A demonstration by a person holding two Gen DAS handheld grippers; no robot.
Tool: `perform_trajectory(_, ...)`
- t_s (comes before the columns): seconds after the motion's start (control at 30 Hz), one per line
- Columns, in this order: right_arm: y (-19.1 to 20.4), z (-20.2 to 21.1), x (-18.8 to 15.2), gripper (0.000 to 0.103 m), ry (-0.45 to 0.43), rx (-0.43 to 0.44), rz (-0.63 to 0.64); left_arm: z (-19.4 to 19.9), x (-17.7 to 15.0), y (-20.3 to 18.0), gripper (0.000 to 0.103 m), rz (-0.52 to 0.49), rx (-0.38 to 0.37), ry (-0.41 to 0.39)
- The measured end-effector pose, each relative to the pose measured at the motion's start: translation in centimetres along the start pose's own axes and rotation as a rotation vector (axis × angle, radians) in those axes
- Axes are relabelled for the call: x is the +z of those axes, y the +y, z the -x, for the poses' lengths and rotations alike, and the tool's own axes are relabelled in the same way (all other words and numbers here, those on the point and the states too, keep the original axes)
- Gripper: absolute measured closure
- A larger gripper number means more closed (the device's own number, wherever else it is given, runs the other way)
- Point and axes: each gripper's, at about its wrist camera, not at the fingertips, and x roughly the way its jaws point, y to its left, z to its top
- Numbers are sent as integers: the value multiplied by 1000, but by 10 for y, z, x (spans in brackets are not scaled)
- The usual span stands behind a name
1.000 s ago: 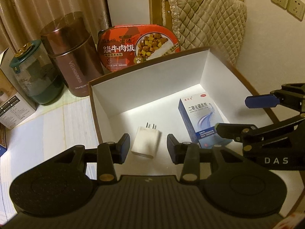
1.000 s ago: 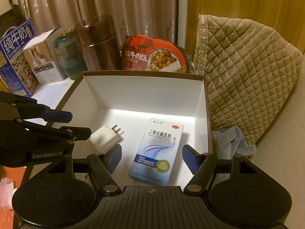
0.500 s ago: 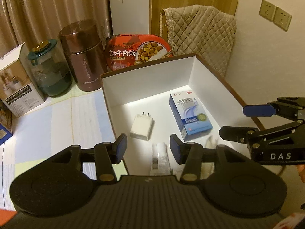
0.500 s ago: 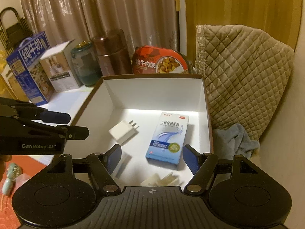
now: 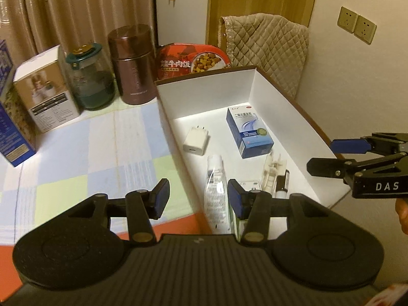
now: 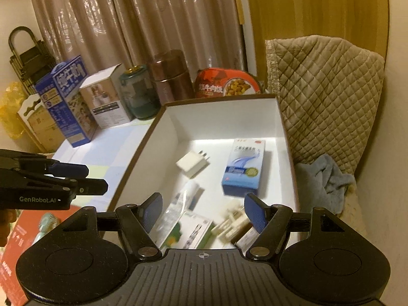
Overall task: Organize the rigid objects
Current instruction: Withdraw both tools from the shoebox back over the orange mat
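Working across from the left, the left gripper (image 5: pixel 198 195) is hanging over the near left wall of the white box (image 5: pixel 280 107), its jaws having just been opening to a moderate gap with nothing pinched between them. Below and just ahead of its right finger, the clear tube (image 5: pixel 215 191) is lying with its long axis running away from the jaws toward the far wall, so this hand is sitting nearest to it. Further in, the white charger (image 5: pixel 196 141) and then the blue medicine box (image 5: pixel 249 134) are resting flat on the box floor, apart from each other. At the right, the right gripper (image 6: pixel 203 213) is hovering over the near end, its jaws standing fairly wide and gripping nothing, with small cartons lying blurred beneath them.
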Motion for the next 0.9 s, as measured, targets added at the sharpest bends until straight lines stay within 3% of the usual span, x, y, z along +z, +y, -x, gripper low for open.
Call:
perform_trajectory(0.53, 56, 39, -56, 35, 21, 56, 8, 54, -71, 9, 57, 37, -12, 45)
perform_trajectory(0.9, 88, 37, -86, 35, 68, 77, 21, 76, -115, 30, 57, 86, 0, 72)
